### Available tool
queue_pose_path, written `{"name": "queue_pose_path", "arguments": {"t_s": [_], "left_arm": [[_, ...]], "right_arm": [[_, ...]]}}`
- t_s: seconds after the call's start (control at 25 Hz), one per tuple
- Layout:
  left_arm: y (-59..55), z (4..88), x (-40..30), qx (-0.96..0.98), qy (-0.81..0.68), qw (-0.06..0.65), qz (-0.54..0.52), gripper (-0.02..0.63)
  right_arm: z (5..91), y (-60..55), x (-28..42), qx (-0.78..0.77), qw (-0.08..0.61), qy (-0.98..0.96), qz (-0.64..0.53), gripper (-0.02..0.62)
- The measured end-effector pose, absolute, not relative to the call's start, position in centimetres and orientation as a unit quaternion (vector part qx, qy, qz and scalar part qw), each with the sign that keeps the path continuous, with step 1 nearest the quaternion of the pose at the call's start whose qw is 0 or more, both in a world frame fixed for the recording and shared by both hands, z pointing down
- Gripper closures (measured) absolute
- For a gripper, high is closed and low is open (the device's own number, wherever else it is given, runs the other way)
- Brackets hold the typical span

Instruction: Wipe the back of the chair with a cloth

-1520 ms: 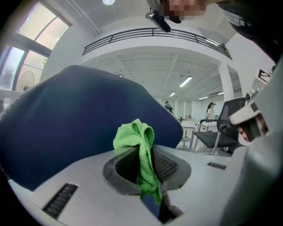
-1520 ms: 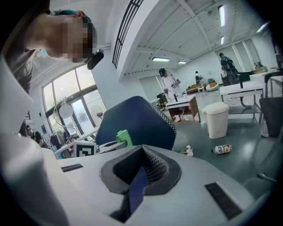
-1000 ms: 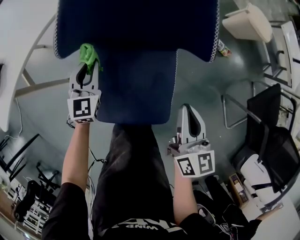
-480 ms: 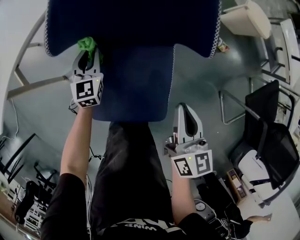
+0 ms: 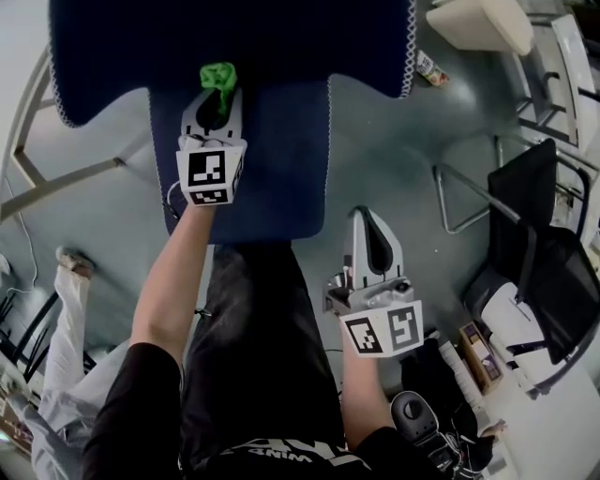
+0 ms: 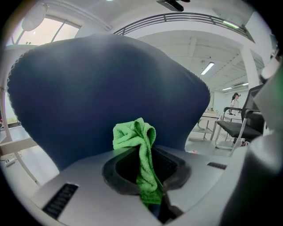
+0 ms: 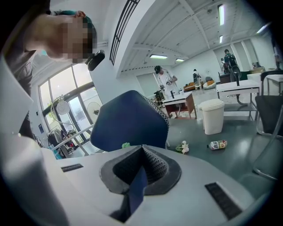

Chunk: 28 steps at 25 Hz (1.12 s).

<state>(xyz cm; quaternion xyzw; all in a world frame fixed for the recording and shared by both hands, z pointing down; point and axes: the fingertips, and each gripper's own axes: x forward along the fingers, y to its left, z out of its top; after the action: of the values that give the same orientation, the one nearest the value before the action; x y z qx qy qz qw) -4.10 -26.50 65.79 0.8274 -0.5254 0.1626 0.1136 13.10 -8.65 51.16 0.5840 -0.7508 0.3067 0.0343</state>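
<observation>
The chair's dark blue back (image 5: 234, 37) fills the top of the head view, with white stitching along its edges. My left gripper (image 5: 219, 92) is shut on a bunched green cloth (image 5: 218, 75) and holds it against the middle of the back, where the wide part meets the narrow lower panel (image 5: 272, 159). The left gripper view has the cloth (image 6: 134, 135) pressed to the blue back (image 6: 101, 88). My right gripper (image 5: 367, 217) hangs shut and empty over the floor, right of the chair. In the right gripper view the chair (image 7: 128, 121) stands off to the left.
A white bin (image 5: 476, 22) and a bottle (image 5: 426, 64) are on the floor at the far right. A black chair (image 5: 539, 234) stands at the right. A person in white (image 5: 56, 319) is at the lower left. Metal bars (image 5: 66, 176) run left of the chair.
My left gripper has slid right with the cloth, from the chair back's left edge to its middle. The right gripper has barely moved. A person in white has appeared at the lower left.
</observation>
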Motion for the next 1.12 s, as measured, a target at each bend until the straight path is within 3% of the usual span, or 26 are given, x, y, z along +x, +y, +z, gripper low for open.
{"name": "queue_pose_path", "arguments": {"t_s": [0.68,1.12], "left_arm": [[-25.0,64.9,10.9,0.905,-0.367,0.169,0.137,0.546],[-22.1,57.1,5.3,0.892,-0.376,0.200,0.151,0.546]], "right_arm": [[52.1,-6.3,16.8,0.613,0.028,-0.724,0.316,0.598],[47.9,-7.0,15.1,0.585,0.028,-0.754,0.299,0.598]]}}
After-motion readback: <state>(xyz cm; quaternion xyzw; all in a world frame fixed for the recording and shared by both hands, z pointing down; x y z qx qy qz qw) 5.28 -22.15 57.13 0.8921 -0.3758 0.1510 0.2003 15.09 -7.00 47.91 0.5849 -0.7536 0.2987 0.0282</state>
